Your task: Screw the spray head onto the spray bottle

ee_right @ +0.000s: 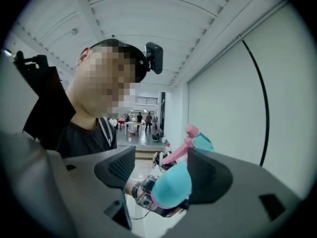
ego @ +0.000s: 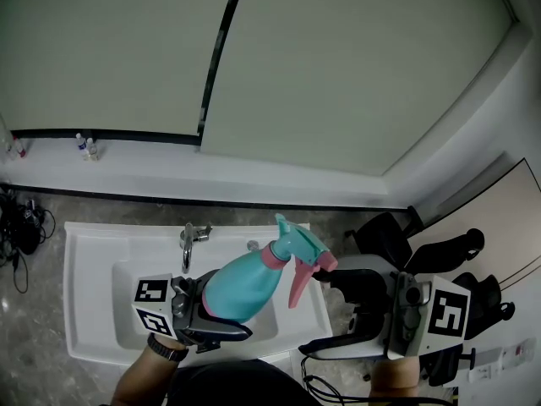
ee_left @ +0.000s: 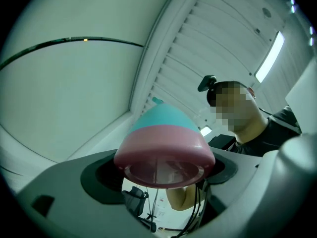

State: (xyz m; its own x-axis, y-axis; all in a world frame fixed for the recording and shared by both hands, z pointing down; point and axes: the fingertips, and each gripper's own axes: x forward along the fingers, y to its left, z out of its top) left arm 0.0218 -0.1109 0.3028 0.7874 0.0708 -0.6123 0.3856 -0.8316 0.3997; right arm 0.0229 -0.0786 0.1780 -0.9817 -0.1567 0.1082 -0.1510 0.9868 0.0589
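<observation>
Clamping the base of the spray bottle (ego: 241, 288), left gripper (ego: 210, 313) fingers steady it tilted over the sink (ego: 84, 237), spray head (ego: 297, 250) on its neck. Right gripper (ego: 314, 313), right of sink, fingers apart, empty, prob. ready to twist.

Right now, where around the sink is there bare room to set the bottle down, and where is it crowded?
Bare: the sink's flat rim left of the tap, and its front-left corner. Crowded: over the basin's right half, where the left gripper holds the bottle and the open right gripper sits beside it.
</observation>
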